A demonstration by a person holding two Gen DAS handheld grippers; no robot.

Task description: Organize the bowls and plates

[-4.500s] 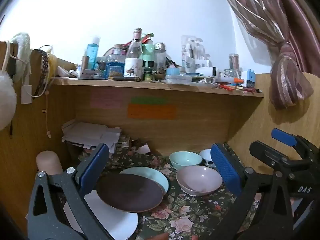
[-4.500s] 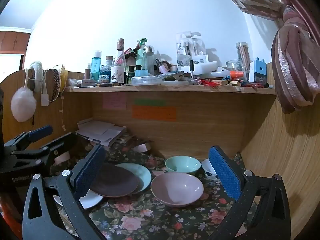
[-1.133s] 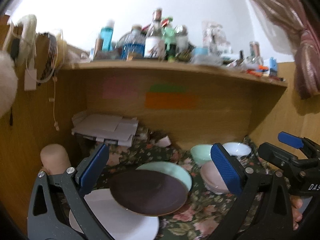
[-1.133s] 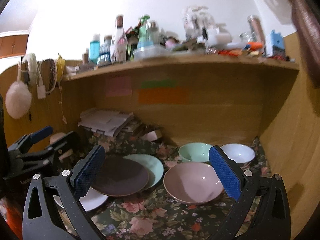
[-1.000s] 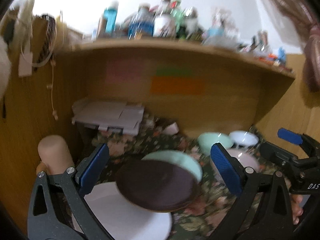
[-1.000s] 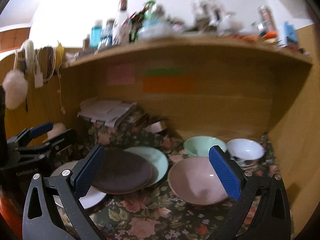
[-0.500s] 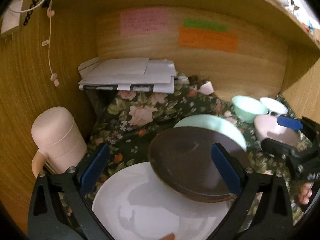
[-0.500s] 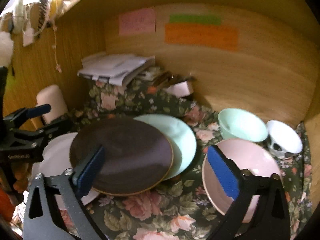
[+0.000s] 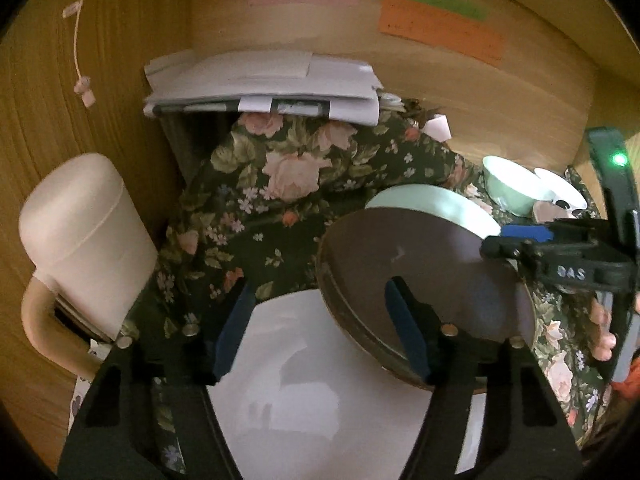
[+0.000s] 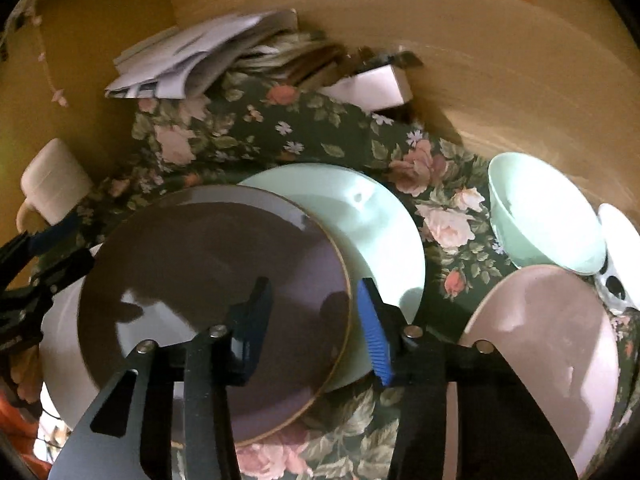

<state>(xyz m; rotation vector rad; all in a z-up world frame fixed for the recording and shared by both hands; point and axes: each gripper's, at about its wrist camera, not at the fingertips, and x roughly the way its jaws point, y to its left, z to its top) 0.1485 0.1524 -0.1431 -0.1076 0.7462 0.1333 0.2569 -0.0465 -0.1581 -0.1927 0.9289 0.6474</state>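
Note:
A dark brown plate (image 10: 200,280) lies on a white plate (image 10: 60,320) and overlaps a mint plate (image 10: 360,216). My right gripper (image 10: 312,324) hangs over the brown plate's right rim. Its jaws are closing: one finger is above the brown plate, the other above the mint plate, and neither pad presses. My left gripper (image 9: 318,332) hovers over the far rim of the white plate (image 9: 300,380), its right finger over the brown plate (image 9: 420,272). Its jaws are closing too, with no pad touching. A pink bowl (image 10: 540,340), a mint bowl (image 10: 540,216) and a white bowl (image 10: 620,240) sit at the right.
A pale pink lidded mug (image 9: 80,248) stands at the left, against the wooden side wall. A stack of papers (image 9: 264,84) lies at the back, with a small white box (image 10: 372,84) beside it. A floral cloth (image 9: 280,184) covers the desk under a low shelf.
Both grippers have dropped and tilted down towards the plates, so the shelf top has left view. Both pairs of jaws have narrowed from wide open.

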